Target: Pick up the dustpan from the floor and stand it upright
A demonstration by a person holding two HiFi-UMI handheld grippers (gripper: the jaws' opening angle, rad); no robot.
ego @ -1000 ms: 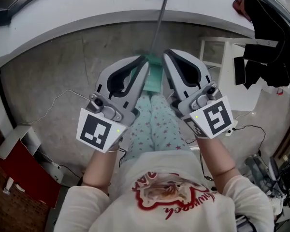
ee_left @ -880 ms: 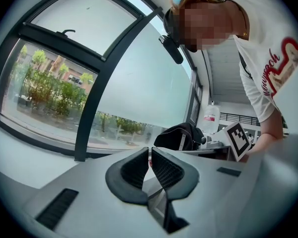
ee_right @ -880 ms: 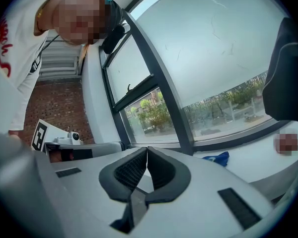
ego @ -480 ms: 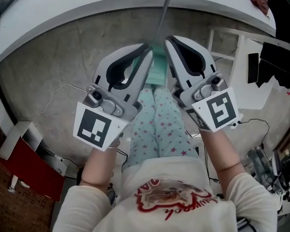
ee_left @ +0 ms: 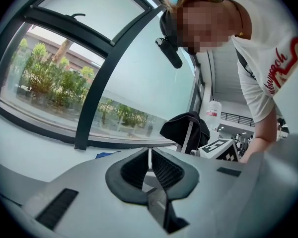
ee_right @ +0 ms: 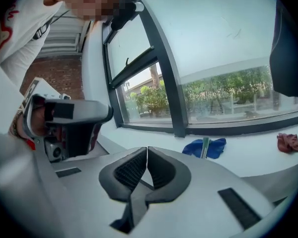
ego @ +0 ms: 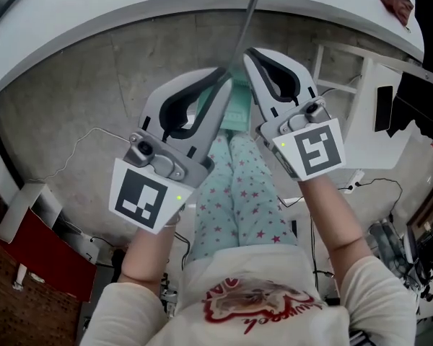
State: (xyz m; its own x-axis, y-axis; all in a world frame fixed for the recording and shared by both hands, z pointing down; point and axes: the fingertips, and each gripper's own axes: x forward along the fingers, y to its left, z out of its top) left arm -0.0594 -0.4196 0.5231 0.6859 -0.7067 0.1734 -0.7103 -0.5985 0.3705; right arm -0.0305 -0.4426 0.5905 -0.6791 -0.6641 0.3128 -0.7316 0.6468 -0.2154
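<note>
Over the floor point(ego: 94, 99), left gripper point(ego: 222, 76), right gripper point(ego: 249, 53) side by side, both closed, empty

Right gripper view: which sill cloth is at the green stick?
The blue cloth; the green stick crosses it. The dark red cloth lies alone, farther right.

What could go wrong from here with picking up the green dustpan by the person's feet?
Both the left gripper and the right gripper have shut fingers; unless one opens, it would likely shove the dustpan rather than grasp it.
The grippers crowd together over the dustpan and hide most of it in the head view, so they may bump each other or its handle.
A thin cable on the floor nearby could snag a foot.
</note>
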